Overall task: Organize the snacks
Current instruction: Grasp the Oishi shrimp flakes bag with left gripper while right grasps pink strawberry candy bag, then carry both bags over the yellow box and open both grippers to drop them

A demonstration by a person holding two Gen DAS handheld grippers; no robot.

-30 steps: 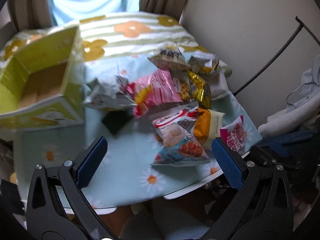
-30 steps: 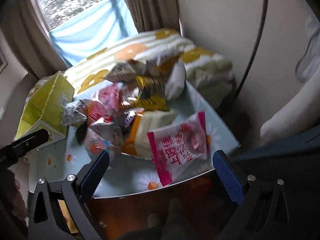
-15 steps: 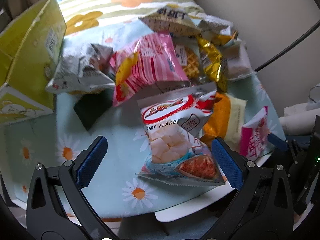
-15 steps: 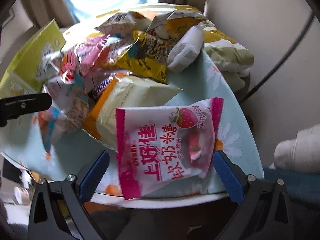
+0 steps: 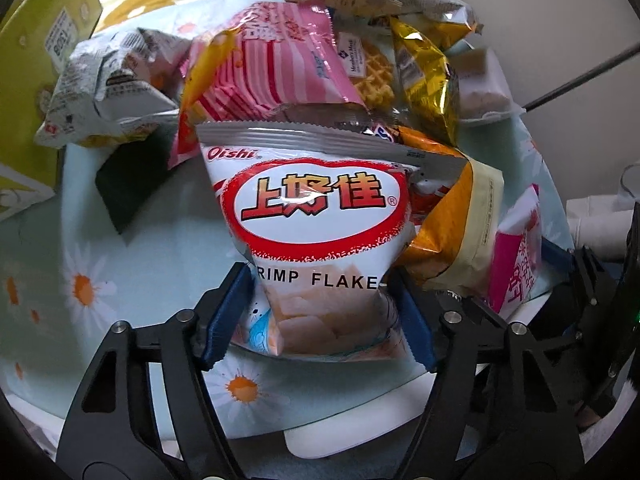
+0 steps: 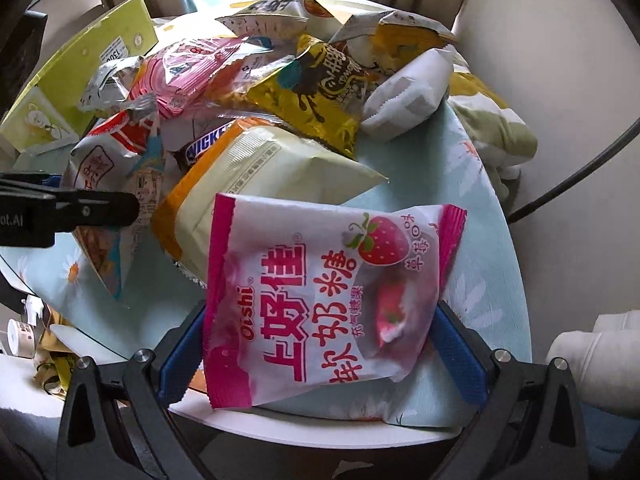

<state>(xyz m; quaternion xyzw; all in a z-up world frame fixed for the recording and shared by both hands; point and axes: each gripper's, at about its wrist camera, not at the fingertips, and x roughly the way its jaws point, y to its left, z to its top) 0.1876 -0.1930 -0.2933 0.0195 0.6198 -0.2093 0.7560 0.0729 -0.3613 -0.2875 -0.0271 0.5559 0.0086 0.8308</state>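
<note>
The shrimp flakes bag (image 5: 316, 240) lies at the near edge of the snack pile (image 6: 256, 92), and the left tongs (image 5: 324, 312) are squeezed onto its lower end, the foil pinched in at the waist between the two blue pads. Just to the right of that bag, past an orange and cream packet (image 6: 260, 176) lying between them, the pink strawberry candy bag (image 6: 320, 300) sits at the rim of the worktop (image 6: 492, 240). The right tongs (image 6: 320, 344) bracket its lower half, with the pads at its two side edges; whether they already press it firmly cannot be told, though the bag looks only lightly bulged.

Behind the shrimp flakes bag the rest of the heap is unsorted: a pink striped packet (image 5: 264, 68), a gold foil pack (image 5: 424, 76), a grey and white pouch (image 5: 104, 92) and several more overlap one another on the daisy-print cloth. To the left of the heap stands a yellow-green cardboard box (image 5: 28, 80), its inside hidden here.

The job looks barely begun: two bags are taken in hand, none visibly put away, and the whole pile remains.
</note>
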